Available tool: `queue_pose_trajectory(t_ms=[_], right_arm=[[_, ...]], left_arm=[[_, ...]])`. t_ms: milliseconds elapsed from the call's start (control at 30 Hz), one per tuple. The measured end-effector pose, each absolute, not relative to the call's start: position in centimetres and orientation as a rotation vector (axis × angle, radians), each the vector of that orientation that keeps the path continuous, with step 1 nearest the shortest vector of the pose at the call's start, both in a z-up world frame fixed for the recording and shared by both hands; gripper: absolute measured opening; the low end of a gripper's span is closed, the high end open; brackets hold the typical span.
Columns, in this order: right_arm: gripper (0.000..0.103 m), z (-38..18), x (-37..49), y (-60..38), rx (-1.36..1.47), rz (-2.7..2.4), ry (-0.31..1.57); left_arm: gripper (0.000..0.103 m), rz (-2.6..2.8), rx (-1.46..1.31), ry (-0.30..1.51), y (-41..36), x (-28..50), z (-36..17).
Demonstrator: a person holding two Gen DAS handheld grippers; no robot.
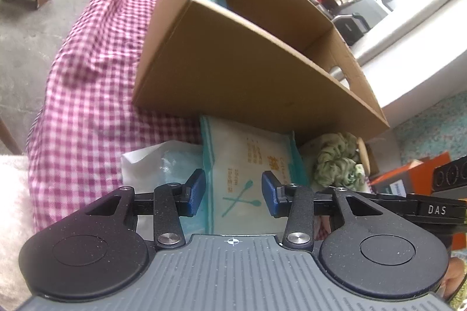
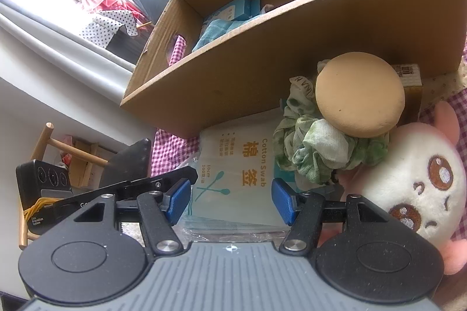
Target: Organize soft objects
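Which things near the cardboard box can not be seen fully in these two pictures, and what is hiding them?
- Cardboard box: its near wall hides most of the contents in both views; only some blue packets show.
- Cotton swab pack: the far end goes under the box; the right wrist view's lower edge is behind the right gripper.
- Plush toy: cut off by the right wrist view's edge.
- Green scrunchie: partly under the tan round pad.
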State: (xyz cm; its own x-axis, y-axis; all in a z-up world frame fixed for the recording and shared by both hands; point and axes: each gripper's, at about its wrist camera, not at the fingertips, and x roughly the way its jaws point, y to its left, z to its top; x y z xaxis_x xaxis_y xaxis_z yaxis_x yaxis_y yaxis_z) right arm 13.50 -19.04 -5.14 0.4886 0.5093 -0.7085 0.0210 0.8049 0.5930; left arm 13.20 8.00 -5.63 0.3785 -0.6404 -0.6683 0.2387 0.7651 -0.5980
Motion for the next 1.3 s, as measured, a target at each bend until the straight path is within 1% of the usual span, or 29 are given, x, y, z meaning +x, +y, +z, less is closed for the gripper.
queue_pose_trajectory(t_ms=[67,200,367,533,600,700,767,900,1133,1167,1200,1233,1267,1300], right_arm=[[0.064,-5.1,13.5,-19.1,0.587,0.321,1.029],[0.064,-5.2,13.5,-19.0,0.591,0.324,1.029],[0.064,-5.3,13.4,-19.0,0.601,0.328,1.027],[0.064,-5.3,13.2,-19.3,0.614,0.329,1.018],[0.064,-5.3,13.1,-19.5,0.624,0.328,1.015],[0.064,-5.2,12.9,-19.7,0.636,0.326,1.006],[0.064,-5.2,12.8,-19.8,0.644,0.325,1.0],[0.064,-5.3,12.8,-19.8,0.655,0.329,0.998],[0.064,-5.5,12.6,-19.6,0.649,0.331,0.998],[0.064,-5.5,12.6,-19.6,0.649,0.331,0.998],[0.064,-5.5,12.6,-19.5,0.648,0.331,0.999],[0.064,-5.5,12.6,-19.5,0.647,0.33,0.999],[0.064,-5.5,12.6,-19.5,0.645,0.329,0.998],[0.064,-5.5,12.5,-19.5,0.646,0.328,0.997]], left_arm=[[0.042,-0.577,-0.429,1.036,7.7,13.4,-5.4],[0.047,-0.556,-0.351,1.018,6.7,13.7,-5.2],[0.047,-0.561,-0.353,1.086,6.1,14.7,-6.0],[0.049,-0.614,-0.507,1.101,7.5,15.6,-6.1],[0.055,-0.654,-0.591,1.1,8.3,15.7,-6.5],[0.061,-0.73,-0.711,1.102,9.3,15.7,-7.3],[0.061,-0.746,-0.732,1.104,9.7,15.4,-7.8],[0.06,-0.68,-0.622,1.115,8.8,14.5,-7.9],[0.06,-0.671,-0.403,1.071,6.0,13.1,-6.4],[0.055,-0.664,-0.392,1.07,5.8,13.1,-6.4],[0.046,-0.655,-0.376,1.058,5.6,13.0,-6.3],[0.04,-0.643,-0.347,1.042,5.2,12.8,-6.0],[0.027,-0.629,-0.311,1.027,5.0,12.6,-5.8],[0.019,-0.611,-0.277,1.015,4.7,12.5,-5.7]])
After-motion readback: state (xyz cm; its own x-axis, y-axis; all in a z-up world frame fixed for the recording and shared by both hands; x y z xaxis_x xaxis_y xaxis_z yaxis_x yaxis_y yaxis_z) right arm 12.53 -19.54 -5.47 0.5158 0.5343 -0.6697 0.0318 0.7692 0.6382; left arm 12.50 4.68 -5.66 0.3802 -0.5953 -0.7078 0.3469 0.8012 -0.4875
